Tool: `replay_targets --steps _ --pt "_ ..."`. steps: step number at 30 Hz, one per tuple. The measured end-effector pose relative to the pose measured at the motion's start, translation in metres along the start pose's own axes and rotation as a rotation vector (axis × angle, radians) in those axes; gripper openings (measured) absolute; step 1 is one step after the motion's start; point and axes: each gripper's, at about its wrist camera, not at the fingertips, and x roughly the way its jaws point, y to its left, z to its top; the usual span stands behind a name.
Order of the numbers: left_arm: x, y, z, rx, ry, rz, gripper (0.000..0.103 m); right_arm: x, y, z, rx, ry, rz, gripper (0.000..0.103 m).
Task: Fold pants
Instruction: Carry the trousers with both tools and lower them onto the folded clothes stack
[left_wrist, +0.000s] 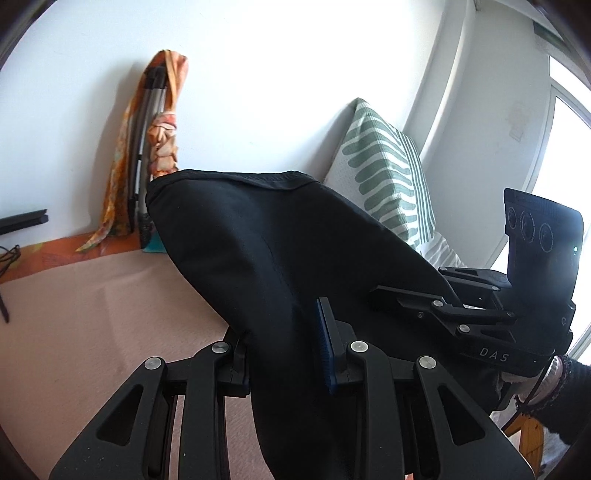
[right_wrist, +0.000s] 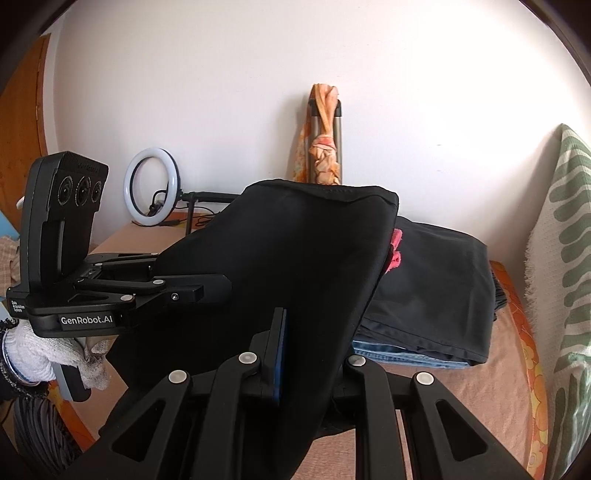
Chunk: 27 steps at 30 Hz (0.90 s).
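Black pants (left_wrist: 266, 251) hang in the air above the bed, gripped by both grippers. My left gripper (left_wrist: 284, 343) is shut on the black cloth, which drapes over its jaws and hides the left finger. My right gripper (right_wrist: 314, 350) is shut on the same pants (right_wrist: 295, 258), with its right finger hidden behind the cloth. In the left wrist view the right gripper (left_wrist: 410, 299) holds the pants from the right side. In the right wrist view the left gripper (right_wrist: 195, 291) holds them from the left.
A pink bedsheet (left_wrist: 92, 314) covers the bed. A stack of folded clothes (right_wrist: 436, 288) lies on the bed at the right. A green-striped pillow (left_wrist: 384, 170) leans on the wall. An orange cloth on a folded frame (left_wrist: 147, 147) stands against the wall. A ring light (right_wrist: 151, 184) stands behind.
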Motion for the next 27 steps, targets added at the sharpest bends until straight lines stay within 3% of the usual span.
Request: replay_targets --steps 15,20,27 --pt "0.068 -0.015 0.049 0.069 0.009 -0.017 0.025 0.003 -0.062 0.025 0.021 -0.042 -0.108 0.014" --pt "0.098 -0.007 0.069 0.040 0.005 -0.032 0.025 0.019 -0.090 0.039 0.019 -0.038 -0.137 0.014" --pt "0.141 0.003 0.084 0.031 -0.006 0.005 0.025 0.057 -0.132 0.054 -0.015 -0.031 -0.173 0.014"
